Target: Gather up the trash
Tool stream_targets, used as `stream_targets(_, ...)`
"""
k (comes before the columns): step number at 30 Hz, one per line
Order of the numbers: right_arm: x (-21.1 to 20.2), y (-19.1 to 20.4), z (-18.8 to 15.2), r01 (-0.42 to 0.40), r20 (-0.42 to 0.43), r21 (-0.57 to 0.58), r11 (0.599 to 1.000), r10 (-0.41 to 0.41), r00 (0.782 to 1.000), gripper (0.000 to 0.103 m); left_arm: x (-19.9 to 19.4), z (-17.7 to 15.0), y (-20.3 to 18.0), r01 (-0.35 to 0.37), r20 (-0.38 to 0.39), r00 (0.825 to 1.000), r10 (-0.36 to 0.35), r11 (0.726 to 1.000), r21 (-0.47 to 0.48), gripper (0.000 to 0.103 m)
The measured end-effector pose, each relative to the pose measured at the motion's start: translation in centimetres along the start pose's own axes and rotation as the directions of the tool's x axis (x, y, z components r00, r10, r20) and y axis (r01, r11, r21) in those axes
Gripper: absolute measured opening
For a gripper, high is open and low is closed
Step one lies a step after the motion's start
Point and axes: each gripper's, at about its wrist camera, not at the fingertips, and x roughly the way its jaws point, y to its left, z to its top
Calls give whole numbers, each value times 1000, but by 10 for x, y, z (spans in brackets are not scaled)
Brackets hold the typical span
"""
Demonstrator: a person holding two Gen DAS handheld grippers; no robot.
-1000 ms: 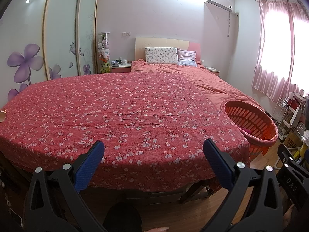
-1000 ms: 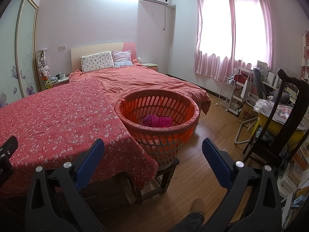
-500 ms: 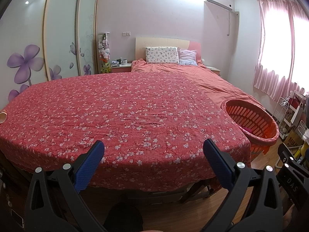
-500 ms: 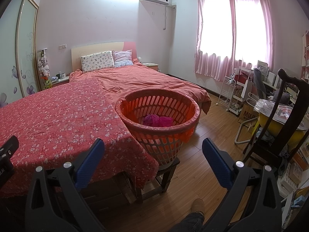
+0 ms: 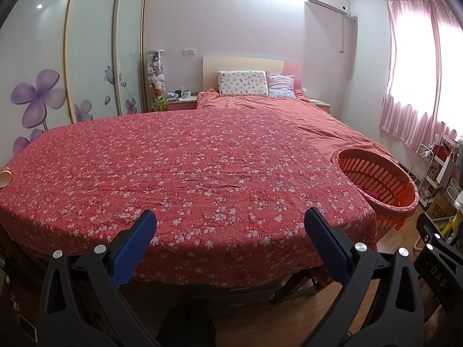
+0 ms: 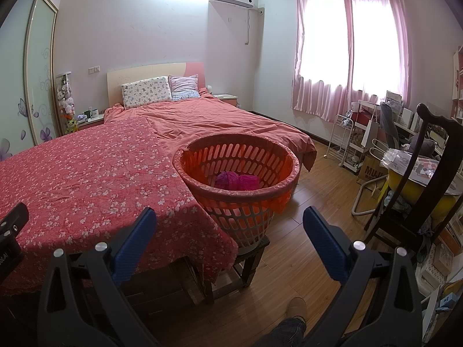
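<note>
An orange slotted basket (image 6: 240, 173) stands on a dark stool at the right corner of the red flowered cloth (image 5: 185, 173). Pink crumpled items (image 6: 237, 180) lie inside it. The basket (image 5: 379, 182) also shows at the right of the left wrist view. A small pale object (image 5: 5, 177) lies at the cloth's far left edge. My left gripper (image 5: 230, 231) is open and empty before the cloth's near edge. My right gripper (image 6: 230, 230) is open and empty, just short of the basket.
A bed with a salmon cover (image 6: 220, 118) and pillows lies beyond the cloth. A dark wooden chair (image 6: 416, 185), a white wire rack (image 6: 344, 141) and clutter stand at the right. Wood floor (image 6: 315, 190) lies between. A person's shoe (image 6: 295, 309) is below.
The left wrist view has drifted slightly, so the basket sits a little farther right and lower. The right view is almost unchanged. Both grippers stay open.
</note>
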Motion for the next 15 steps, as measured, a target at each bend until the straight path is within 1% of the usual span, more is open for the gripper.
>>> stream_targets(15, 0, 0, 1, 0, -1, -1, 1000, 0, 1000, 99, 0, 2, -2, -5, 2, 1000, 5, 1000, 8, 101)
